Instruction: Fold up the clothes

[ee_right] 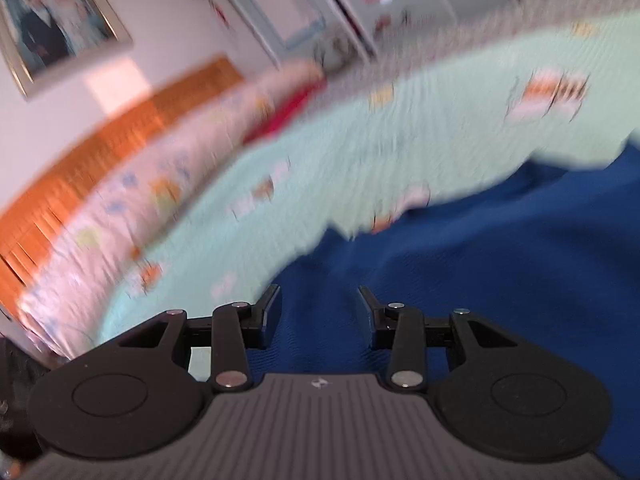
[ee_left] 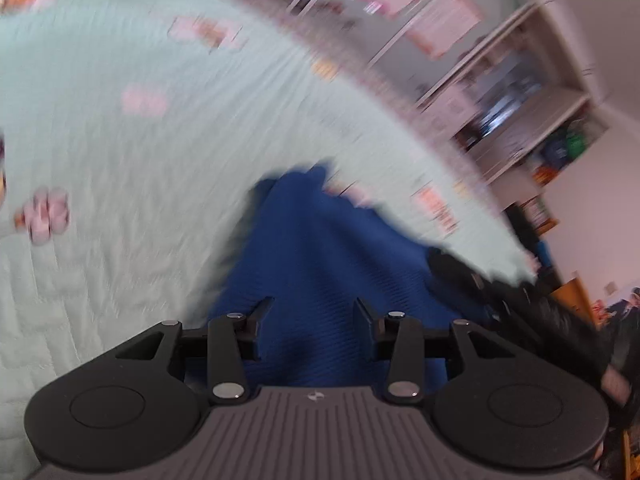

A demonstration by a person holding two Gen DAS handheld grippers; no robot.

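A dark blue ribbed garment (ee_left: 320, 248) lies on the pale green quilted bedspread (ee_left: 120, 160). My left gripper (ee_left: 314, 304) is open just above it, with blue cloth showing between the fingers. In the right wrist view the same blue garment (ee_right: 500, 260) fills the lower right. My right gripper (ee_right: 318, 294) is open over its near part, jaws apart with cloth between them. Both views are motion-blurred. I cannot tell whether the fingers touch the cloth.
The bedspread (ee_right: 320, 152) carries small pink and orange patches. Pillows (ee_right: 180, 152) and an orange wooden headboard (ee_right: 100, 148) stand at the left. White shelves (ee_left: 500, 80) with items stand beyond the bed. A dark object (ee_left: 500, 288) lies by the garment's right edge.
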